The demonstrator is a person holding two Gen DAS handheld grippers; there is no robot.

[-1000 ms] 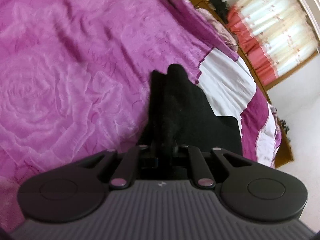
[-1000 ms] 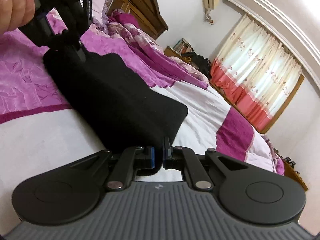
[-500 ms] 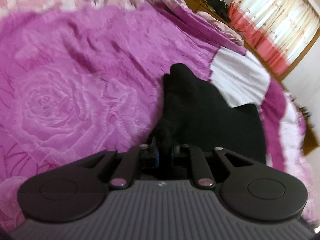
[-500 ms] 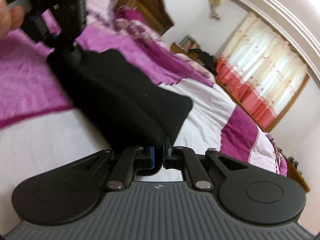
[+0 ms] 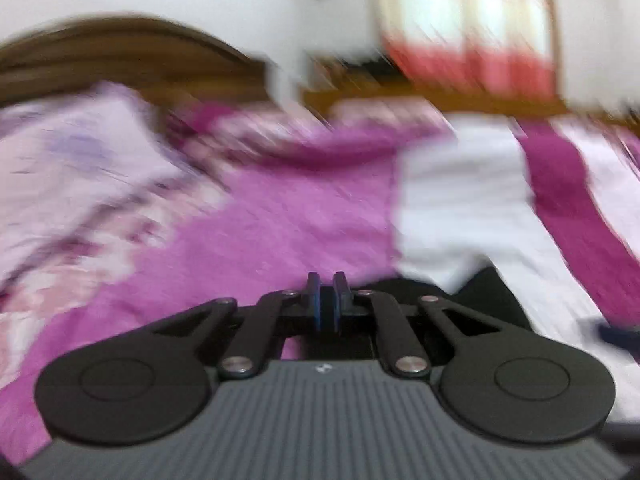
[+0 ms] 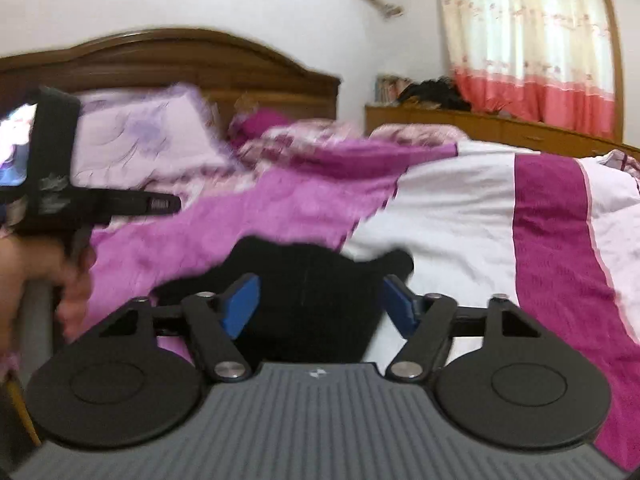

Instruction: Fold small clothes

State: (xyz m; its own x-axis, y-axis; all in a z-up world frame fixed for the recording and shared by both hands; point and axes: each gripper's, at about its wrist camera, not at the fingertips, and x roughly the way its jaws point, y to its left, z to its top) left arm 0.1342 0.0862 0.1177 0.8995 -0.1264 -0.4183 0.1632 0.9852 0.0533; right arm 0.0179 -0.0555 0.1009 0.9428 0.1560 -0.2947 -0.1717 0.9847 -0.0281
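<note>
Both grippers off the black garment (image 6: 312,304), which lies on bed (image 6: 460,216) at 6 o'clock: left gripper (image 5: 327,300) pinched shut on nothing, right gripper (image 6: 318,308) opening w/ cloth below but ungripped; fold prob laid, next re-grip an edge

Ahead of the right gripper (image 6: 319,304), whose jaws are opening, the black garment (image 6: 316,280) is lying flat on the bed (image 6: 460,220). Pillows (image 6: 140,140) and the headboard (image 6: 200,64) are blocking the far end; the left gripper (image 6: 160,204) is crowding the left side.

black garment (image 6: 316,304), flat on bedspread (image 6: 460,220)
</note>
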